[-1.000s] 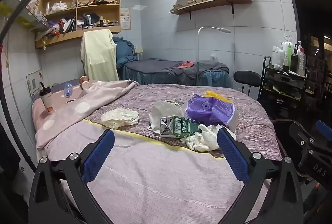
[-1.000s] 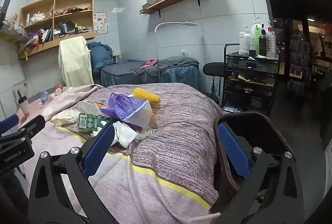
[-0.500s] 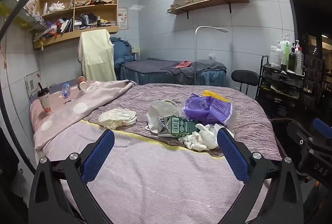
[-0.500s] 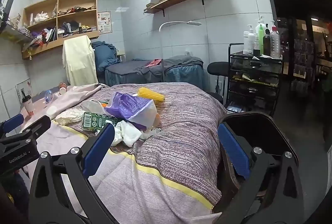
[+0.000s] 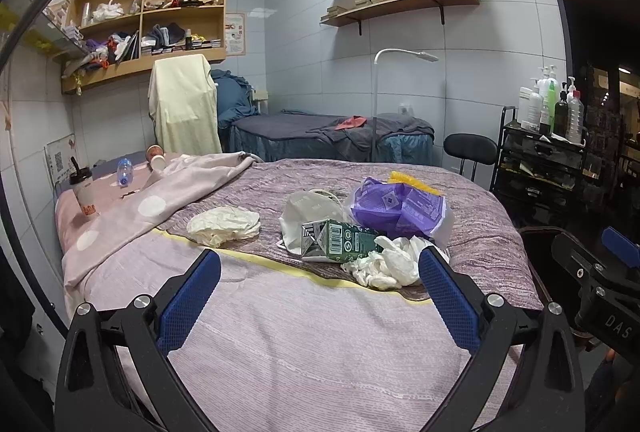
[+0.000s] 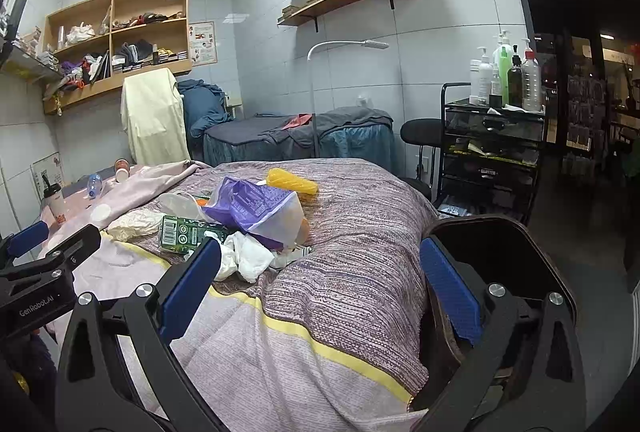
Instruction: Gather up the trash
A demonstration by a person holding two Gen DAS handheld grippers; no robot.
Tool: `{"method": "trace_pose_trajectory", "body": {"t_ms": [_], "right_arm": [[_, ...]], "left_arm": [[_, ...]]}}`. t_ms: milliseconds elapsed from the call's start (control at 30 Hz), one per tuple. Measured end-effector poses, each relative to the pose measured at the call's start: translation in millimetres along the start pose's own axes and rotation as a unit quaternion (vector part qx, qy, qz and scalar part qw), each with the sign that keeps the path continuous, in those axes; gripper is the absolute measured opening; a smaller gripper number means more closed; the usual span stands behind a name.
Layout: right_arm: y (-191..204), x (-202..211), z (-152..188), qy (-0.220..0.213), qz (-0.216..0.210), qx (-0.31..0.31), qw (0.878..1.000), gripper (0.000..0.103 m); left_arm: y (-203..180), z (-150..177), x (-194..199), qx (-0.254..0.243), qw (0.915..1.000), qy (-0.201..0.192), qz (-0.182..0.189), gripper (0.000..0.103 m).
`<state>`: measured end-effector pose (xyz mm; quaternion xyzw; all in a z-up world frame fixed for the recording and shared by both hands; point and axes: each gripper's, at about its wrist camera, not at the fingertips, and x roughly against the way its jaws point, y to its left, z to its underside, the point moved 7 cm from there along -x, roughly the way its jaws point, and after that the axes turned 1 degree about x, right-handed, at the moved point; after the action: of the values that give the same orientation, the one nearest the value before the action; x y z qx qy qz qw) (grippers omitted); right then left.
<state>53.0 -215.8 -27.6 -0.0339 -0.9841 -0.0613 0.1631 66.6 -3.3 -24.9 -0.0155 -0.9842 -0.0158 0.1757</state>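
Purple bag [image 5: 398, 209], green carton [image 5: 340, 240] and white gloves [image 5: 384, 264] lie heaped mid-bed, slightly nearer than a second ago, so both grippers are only closing in; left gripper [image 5: 320, 292] and right gripper [image 6: 320, 288] show jaws wide apart, holding nothing, with "GenRobot.AI" and "DAS" readable on their bodies

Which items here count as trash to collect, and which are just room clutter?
Trash on the bed: green carton, purple bag, crumpled white tissues, cream wrapper, white bag, yellow packet. Dark bin likely receives it.

Lying about: pink blanket, drink cup, water bottle, lotion bottles, floor lamp.
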Motion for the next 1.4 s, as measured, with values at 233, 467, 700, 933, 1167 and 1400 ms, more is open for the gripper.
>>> {"method": "trace_pose_trajectory", "body": {"t_ms": [233, 467, 700, 933, 1167, 1400], "right_arm": [[1.5, -1.3, 1.6, 0.003, 0.0, 0.001, 1.0, 0.098], [2.4, -1.3, 2.5, 0.005, 0.0, 0.002, 1.0, 0.098], [4.6, -3.1, 3.2, 0.006, 0.0, 0.003, 1.0, 0.098], [5.9, -4.0, 4.6, 0.009, -0.001, 0.003, 1.0, 0.098], [7.2, -4.4, 5.6, 0.01, -0.001, 0.003, 1.0, 0.098], [6.6, -4.5, 5.0, 0.01, -0.002, 0.003, 1.0, 0.098]], "left_arm": [[0.4, 3.1, -2.2, 0.0, 1.0, 0.003, 0.001, 0.097], [1.4, 5.0, -2.8, 0.001, 1.0, 0.006, 0.003, 0.097], [1.8, 6.4, -3.5, 0.001, 1.0, 0.008, 0.003, 0.097], [2.4, 6.7, -3.9, 0.0, 1.0, 0.008, 0.004, 0.097], [3.5, 8.0, -5.4, 0.001, 0.9999, 0.01, 0.004, 0.097], [3.5, 9.3, -6.0, 0.002, 0.9999, 0.012, 0.004, 0.097]]}}
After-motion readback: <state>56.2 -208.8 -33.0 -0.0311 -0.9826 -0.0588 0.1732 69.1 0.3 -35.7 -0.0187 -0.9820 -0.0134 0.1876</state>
